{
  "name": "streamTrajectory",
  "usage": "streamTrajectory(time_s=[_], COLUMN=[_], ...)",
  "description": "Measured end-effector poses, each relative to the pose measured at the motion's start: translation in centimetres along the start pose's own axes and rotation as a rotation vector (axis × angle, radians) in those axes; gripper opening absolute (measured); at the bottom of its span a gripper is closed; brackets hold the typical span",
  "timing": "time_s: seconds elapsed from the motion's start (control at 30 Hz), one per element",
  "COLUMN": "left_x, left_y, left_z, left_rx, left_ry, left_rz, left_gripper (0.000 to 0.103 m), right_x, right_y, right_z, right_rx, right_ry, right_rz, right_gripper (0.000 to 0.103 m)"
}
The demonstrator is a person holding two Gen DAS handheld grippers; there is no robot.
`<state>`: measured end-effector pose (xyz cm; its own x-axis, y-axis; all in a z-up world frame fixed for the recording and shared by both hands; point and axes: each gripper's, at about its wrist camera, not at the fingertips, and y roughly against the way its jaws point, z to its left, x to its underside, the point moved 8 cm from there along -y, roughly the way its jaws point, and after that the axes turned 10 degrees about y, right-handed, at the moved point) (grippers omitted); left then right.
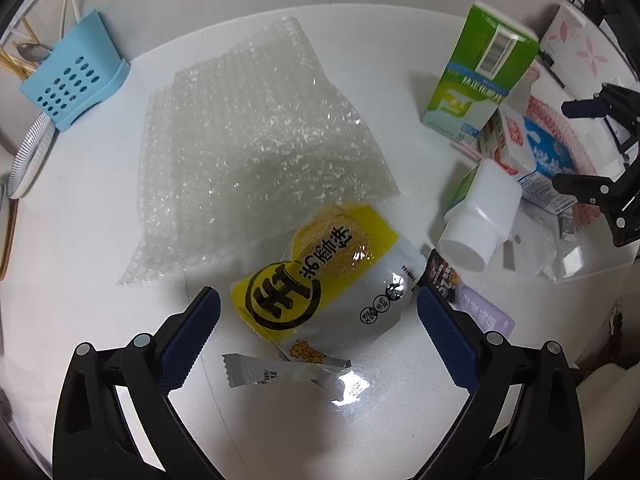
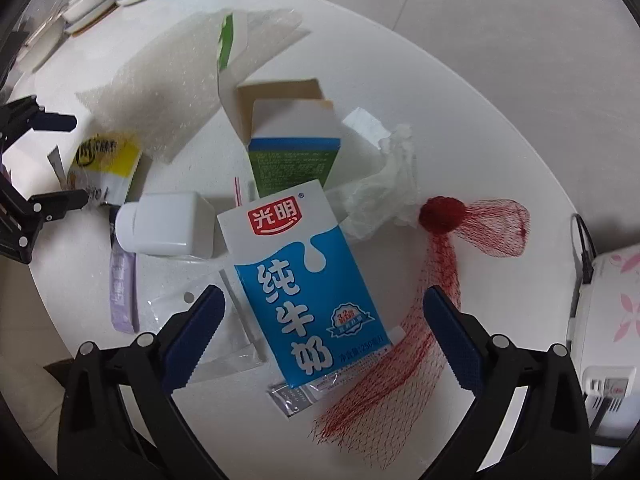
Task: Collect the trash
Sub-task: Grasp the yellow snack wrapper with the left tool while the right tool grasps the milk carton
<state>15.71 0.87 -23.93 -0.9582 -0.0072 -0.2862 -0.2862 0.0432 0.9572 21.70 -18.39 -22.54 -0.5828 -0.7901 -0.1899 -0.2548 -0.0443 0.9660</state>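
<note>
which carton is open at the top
The green box behind the blue milk carton: its top flaps stand open, showing brown card inside. The milk carton is sealed.

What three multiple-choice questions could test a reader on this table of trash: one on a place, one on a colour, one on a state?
1. What lies between the fingers of the left hand-held gripper?
A. yellow snack bag
B. green carton
C. red net

2. What colour is the utensil holder?
A. pink
B. light blue
C. black

3. How is the right hand-held gripper?
A. shut on the milk carton
B. open
C. out of view

Answers: 1 A, the yellow snack bag sits between its fingers. 2 B, it is plainly light blue. 3 B, its fingers stand apart on either side of the blue milk carton.
</note>
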Motion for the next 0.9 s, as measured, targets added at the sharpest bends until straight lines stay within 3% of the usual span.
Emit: streamTrajectory(time_s=[0.2, 0.37, 0.73, 0.9], left_x=[0.3, 0.7, 2.6, 2.7], left_y=[-1.3, -1.7, -1.6, -1.9], left_z=[0.3, 0.4, -1.1, -0.6], left_rx=[-0.026, -0.047, -0.097, -0.100], left_ry=[0.035, 0.055, 0.092, 0.141], left_rz=[0.043, 0.074, 0.138, 0.148], left_gripper=[0.089, 0.074, 0.037, 0.028], right_x=[0.4, 0.7, 0.4, 0.3], right_y=[-2.2, -3.4, -4.3, -4.0], right_z=[0.6, 1.0, 0.9, 0.5], right_rx=[-0.039, -0.060, -0.084, -0.101], right_ry=[0.002, -0.013, -0.063, -0.091], right_rz=[0.060, 0.087, 0.089, 0.089], right_gripper=[0.086, 0.073, 0.069, 0.067])
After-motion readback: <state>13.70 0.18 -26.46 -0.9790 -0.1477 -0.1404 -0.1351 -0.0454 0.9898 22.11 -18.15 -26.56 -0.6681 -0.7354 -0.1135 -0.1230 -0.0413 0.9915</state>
